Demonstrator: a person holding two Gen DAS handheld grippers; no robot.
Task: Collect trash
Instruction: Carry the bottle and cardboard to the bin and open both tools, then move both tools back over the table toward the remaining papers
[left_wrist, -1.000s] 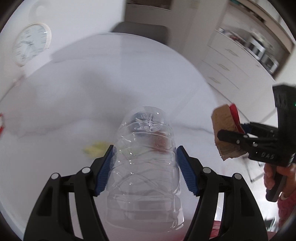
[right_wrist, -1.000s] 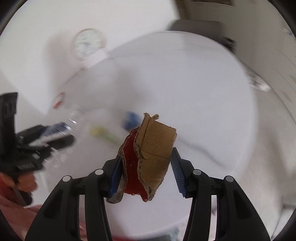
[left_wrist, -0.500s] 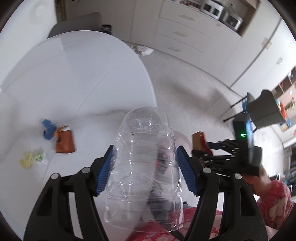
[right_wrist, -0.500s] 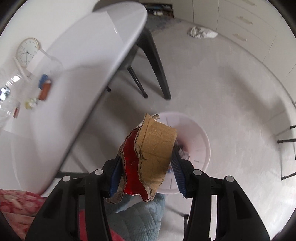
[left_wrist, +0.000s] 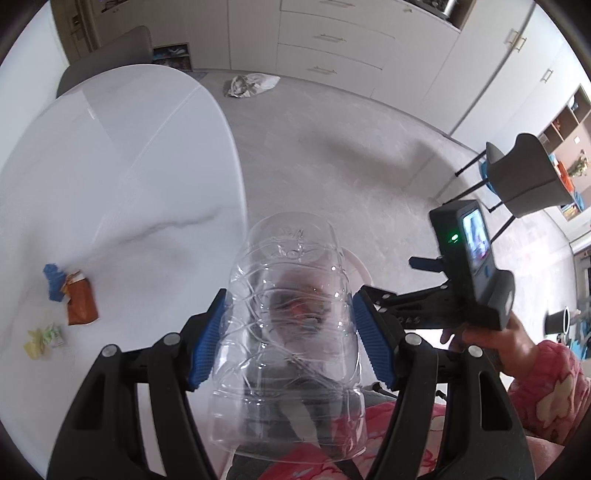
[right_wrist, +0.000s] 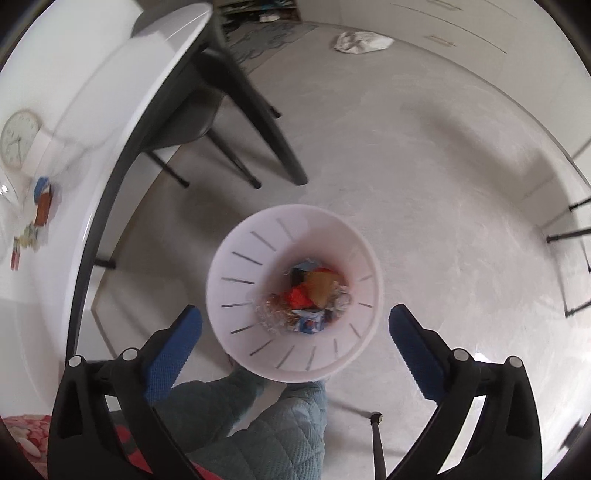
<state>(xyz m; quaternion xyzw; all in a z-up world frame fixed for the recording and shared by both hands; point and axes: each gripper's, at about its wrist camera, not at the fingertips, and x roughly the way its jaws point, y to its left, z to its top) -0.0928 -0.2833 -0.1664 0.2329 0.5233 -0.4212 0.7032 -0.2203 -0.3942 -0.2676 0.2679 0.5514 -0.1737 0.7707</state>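
Cardboard scrap (right_wrist: 320, 290) lies among the rubbish in the white bin (right_wrist: 236, 291) on the floor, directly below the right gripper (right_wrist: 295, 325), whose jaws are opening with nothing between them. Left gripper (left_wrist: 290, 334) is clamped on a clear plastic bottle (left_wrist: 291, 325), held over the same bin, probably to drop next. More wrappers (left_wrist: 79, 301) wait on the white table (left_wrist: 122, 155), far left.

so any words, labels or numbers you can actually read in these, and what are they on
None can be read for certain.
Raised lettering on the clear bottle's base: too distorted.
Small white print on the right gripper's black arm: too small.
Clock dial numerals: blurred.
Orange wrapper and the scraps by it on the table: print unreadable.
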